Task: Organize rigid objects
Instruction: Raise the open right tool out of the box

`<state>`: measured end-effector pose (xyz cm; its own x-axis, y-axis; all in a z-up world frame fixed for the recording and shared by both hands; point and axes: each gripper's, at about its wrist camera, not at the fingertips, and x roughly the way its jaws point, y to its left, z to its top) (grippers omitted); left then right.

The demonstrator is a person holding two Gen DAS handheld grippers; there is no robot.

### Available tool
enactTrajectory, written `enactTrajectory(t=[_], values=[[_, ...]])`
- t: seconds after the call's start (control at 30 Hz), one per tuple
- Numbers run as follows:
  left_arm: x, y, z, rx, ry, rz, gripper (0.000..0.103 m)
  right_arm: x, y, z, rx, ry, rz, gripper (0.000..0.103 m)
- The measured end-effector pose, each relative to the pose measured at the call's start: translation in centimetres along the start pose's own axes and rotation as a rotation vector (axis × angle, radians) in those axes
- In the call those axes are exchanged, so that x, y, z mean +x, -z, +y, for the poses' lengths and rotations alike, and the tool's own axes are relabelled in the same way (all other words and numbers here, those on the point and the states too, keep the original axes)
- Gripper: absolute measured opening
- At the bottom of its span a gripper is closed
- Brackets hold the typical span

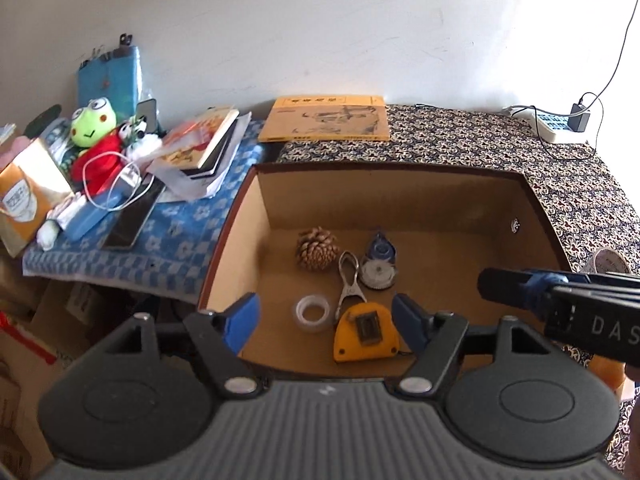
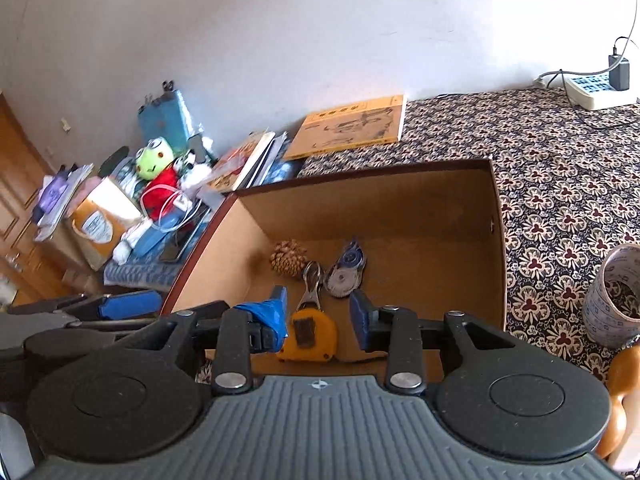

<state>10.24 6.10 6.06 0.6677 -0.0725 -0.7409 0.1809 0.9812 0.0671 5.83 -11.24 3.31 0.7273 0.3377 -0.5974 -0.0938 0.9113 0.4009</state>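
An open cardboard box (image 1: 460, 208) (image 2: 440, 208) stands on the patterned cloth. On its floor lie a pine cone (image 1: 317, 248) (image 2: 289, 258), a metal clip (image 1: 349, 280) (image 2: 311, 286), a correction-tape dispenser (image 1: 378, 262) (image 2: 346, 270), a clear tape roll (image 1: 312, 313) and a yellow tape measure (image 1: 366, 333) (image 2: 308, 334). My left gripper (image 1: 326, 316) hangs open above the box's near edge, nothing between its blue pads. My right gripper (image 2: 320, 316) is open over the tape measure, apart from it, and shows as a dark bar (image 1: 560, 300) at the right of the left wrist view.
A big tape roll (image 2: 614, 296) and an orange object (image 2: 618, 396) sit right of the box. A yellow book (image 1: 326, 118) lies behind it, a power strip (image 1: 558, 124) at the far right. Books, a frog plush (image 1: 96, 120) and cables crowd the blue cloth on the left.
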Motion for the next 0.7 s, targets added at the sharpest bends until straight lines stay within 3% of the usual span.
enactTrajectory(t=[0.33,0.7], values=[[-1.2,1.5,-1.7,-0.020,-0.054,0.015,0.074,-1.2,1.4,-0.2,-0.067,-0.049,0.045,0.018],[-1.2,3.8,-3.0,-0.060,-0.092,0.119,0.074,-1.5,3.5,-1.0,-0.073,-0.083,0.116,0.018]])
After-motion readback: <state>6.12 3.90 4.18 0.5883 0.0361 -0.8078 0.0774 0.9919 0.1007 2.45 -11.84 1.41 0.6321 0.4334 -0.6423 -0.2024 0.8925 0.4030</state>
